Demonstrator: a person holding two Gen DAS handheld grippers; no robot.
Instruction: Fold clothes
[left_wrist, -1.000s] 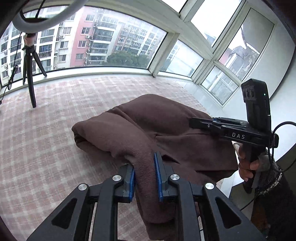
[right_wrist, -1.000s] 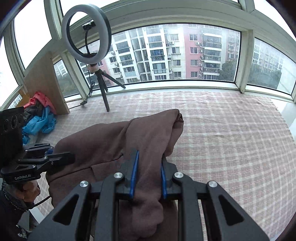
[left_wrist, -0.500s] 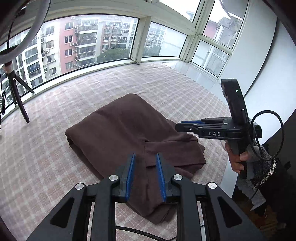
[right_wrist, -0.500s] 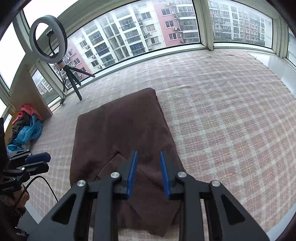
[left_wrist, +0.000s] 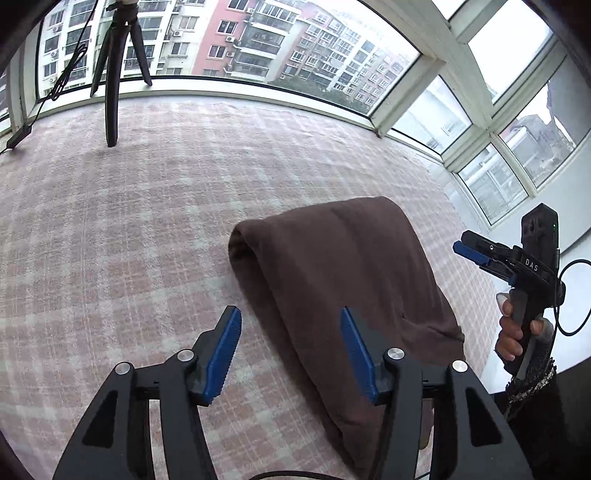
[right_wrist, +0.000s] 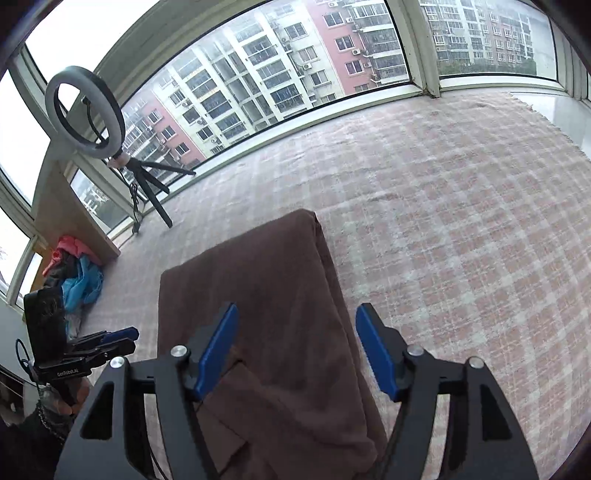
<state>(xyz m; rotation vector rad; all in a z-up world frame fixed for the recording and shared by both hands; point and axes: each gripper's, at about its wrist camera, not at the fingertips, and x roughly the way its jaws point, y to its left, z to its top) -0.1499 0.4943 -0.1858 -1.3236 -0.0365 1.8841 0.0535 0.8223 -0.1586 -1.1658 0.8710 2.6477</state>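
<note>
a pink-and-cream checked blanket (left_wrist: 147, 229) covers the surface beneath a curved bay of windows, apartment blocks showing outside. the folded brown garment (left_wrist: 343, 280) lies flat on it, at centre right of the left wrist frame and lower centre of the right wrist frame (right_wrist: 266, 317), its rounded fold edge toward the windows. the left gripper (left_wrist: 291, 350) hangs above the garment's left edge with its blue pads spread wide and nothing between them; the right gripper (right_wrist: 295, 347) likewise stands wide apart over the garment's right edge, holding nothing. at the right edge of the left wrist frame a hand (left_wrist: 513, 332) grips the other tool's handle. a ring light (right_wrist: 86, 110) on a small black tripod (right_wrist: 147, 184) stands in the upper left of the right wrist frame, with a heap of red and blue clothes (right_wrist: 77, 273) beside a wooden board (right_wrist: 66, 218) at the left edge.
</note>
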